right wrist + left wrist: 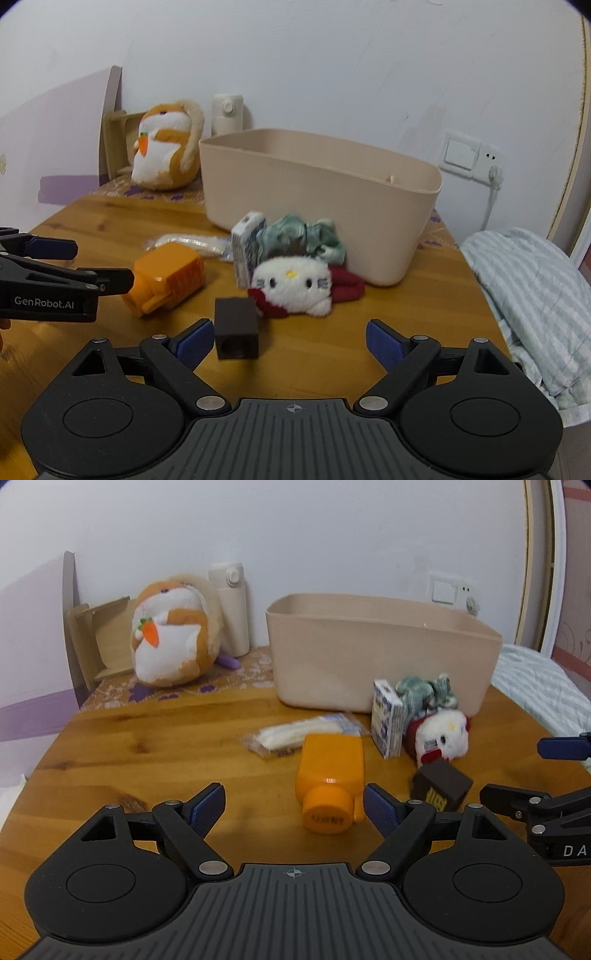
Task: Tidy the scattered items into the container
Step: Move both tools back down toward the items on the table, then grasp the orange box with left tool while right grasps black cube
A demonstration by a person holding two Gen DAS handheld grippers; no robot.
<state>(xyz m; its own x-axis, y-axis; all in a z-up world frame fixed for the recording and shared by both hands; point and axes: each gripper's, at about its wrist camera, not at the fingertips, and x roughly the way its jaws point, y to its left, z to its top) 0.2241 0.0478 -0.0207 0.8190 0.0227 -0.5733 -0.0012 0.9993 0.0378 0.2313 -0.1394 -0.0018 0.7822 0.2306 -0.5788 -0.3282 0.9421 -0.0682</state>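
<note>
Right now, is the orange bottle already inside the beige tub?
No, the orange bottle lies on the wooden table in front of the beige tub.

The right claw (290, 341) gapes wide, the dark box (236, 326) beside its left finger.

white wall (332, 74) w/ socket (469, 155), wood table (147, 746), striped bedding (535, 295).

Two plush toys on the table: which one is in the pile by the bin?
The small white cat plush, in front of the beige bin. The orange hamster plush sits apart by the wall.
</note>
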